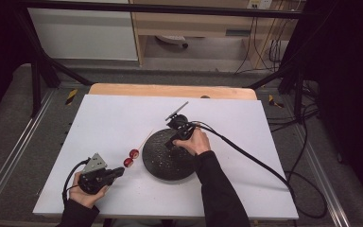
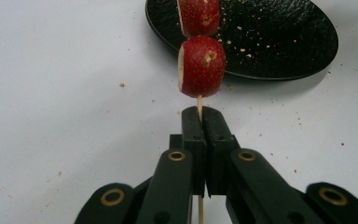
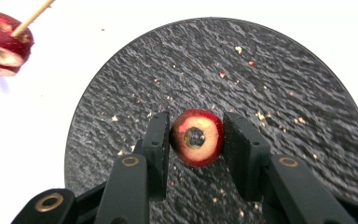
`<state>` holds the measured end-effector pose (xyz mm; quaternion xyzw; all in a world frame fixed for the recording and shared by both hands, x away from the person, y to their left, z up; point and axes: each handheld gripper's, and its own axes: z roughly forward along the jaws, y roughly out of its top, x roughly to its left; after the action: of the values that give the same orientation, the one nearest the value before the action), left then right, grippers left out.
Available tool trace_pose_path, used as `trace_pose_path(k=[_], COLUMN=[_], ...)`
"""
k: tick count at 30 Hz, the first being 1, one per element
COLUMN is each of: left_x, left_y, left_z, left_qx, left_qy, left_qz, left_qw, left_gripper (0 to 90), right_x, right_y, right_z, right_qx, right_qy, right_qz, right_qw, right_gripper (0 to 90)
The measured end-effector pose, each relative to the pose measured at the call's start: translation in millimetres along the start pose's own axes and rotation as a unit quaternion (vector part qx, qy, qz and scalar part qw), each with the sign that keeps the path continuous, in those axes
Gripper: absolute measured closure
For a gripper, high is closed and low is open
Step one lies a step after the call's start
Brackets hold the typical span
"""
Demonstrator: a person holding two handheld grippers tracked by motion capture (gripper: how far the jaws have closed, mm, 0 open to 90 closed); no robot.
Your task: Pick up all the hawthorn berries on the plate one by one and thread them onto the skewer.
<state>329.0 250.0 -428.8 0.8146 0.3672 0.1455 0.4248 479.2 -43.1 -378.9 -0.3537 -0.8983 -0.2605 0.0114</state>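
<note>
The left gripper (image 2: pixel 200 116) pinches the stick (image 2: pixel 199 103) tight beside the plate (image 2: pixel 279 42), and the right gripper (image 3: pixel 196 140) squeezes a red fruit (image 3: pixel 196 137) over the plate, so next it must be pushed onto the stick's tip.

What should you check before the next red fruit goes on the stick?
1. Left gripper shut on the skewer: ok.
2. Two fruit pieces already threaded and sitting on the skewer: ok.
3. Right gripper squeezing the third fruit piece between its pads: ok.
4. The piece's cored hole faces the camera; whether it lines up with the skewer's free tip: cannot tell.
5. Free tip bare and pointing toward the black plate: ok.
6. Held piece lifted off the plate: cannot tell.
</note>
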Motion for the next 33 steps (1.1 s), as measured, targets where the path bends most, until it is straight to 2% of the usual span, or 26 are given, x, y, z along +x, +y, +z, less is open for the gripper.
trace_pose_path(k=[11, 15, 19, 27, 30, 33], left_x=[-4.5, -6.2, -8.7, -15.7, -18.8, -22.3], left_y=[1.1, 1.5, 1.9, 3.6, 4.6, 6.0], left_z=[2.2, 3.0, 4.6, 8.6, 10.6, 13.2], left_qx=[0.000, 0.000, 0.000, 0.001, 0.001, 0.001], left_qy=[-0.001, -0.002, -0.003, -0.006, -0.008, -0.009], left_qz=[0.004, 0.005, 0.007, 0.012, 0.013, 0.013], left_qw=[1.0000, 1.0000, 1.0000, 0.9999, 0.9999, 0.9999], left_gripper=[88.3, 88.3, 88.3, 88.3, 88.2, 88.3], right_x=[-3.6, -3.2, -3.4, -5.9, -7.6, -10.0], right_y=[-27.0, -36.5, -46.7, -71.4, -80.7, -89.9], right_z=[-13.4, -17.9, -23.2, -26.9, -27.7, -28.5], right_qx=[-0.052, -0.078, -0.111, -0.181, -0.209, -0.238], right_qy=[0.014, 0.021, 0.031, 0.048, 0.055, 0.061], right_qz=[0.031, 0.038, 0.048, 0.082, 0.099, 0.117], right_qw=[0.9980, 0.9960, 0.9921, 0.9789, 0.9714, 0.9623], right_gripper=[63.3, 63.3, 63.3, 63.3, 63.3, 63.4])
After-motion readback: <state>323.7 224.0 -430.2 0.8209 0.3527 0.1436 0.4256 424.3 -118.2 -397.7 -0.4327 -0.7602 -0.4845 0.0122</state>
